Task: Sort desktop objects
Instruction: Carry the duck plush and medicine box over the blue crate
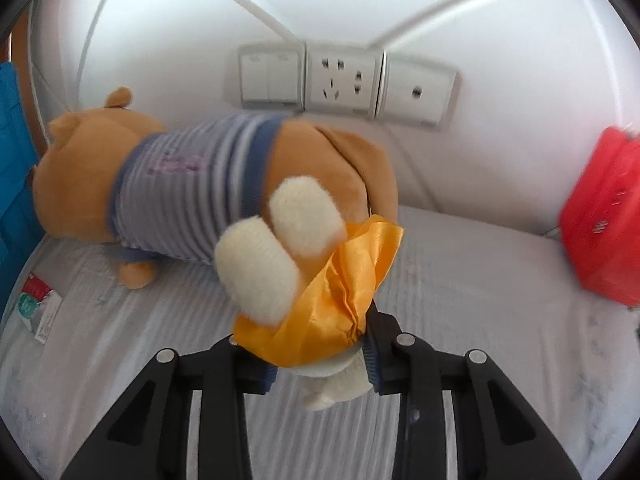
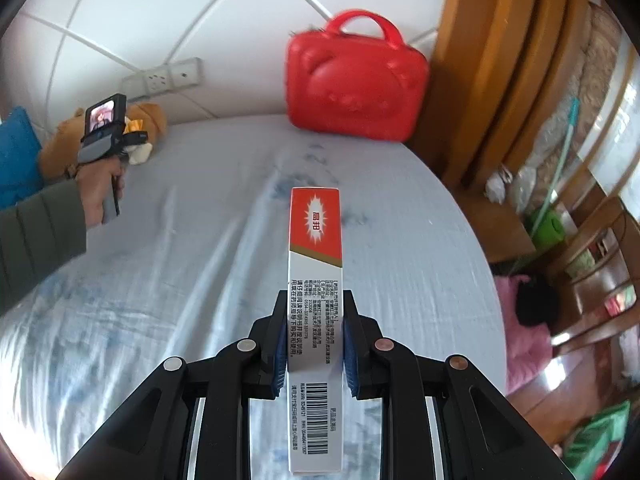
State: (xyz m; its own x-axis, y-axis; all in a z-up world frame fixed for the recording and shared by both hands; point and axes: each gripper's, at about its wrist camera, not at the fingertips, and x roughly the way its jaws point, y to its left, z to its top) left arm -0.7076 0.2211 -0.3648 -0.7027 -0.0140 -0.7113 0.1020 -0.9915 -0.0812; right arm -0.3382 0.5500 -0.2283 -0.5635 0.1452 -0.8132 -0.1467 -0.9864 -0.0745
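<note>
Left gripper (image 1: 324, 364) closed on plush bear (image 1: 192, 192) by ribbon (image 1: 340, 292) – slip risk; right gripper (image 2: 315, 354) clamps box (image 2: 315, 300) – long overhang, may pivot.

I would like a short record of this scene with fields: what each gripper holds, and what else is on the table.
left gripper: shut on the plush bear, at its yellow ribbon
right gripper: shut on the red and white box, held lengthwise
table: pale blue cloth
against the wall: red case
near the bear: small packet
</note>
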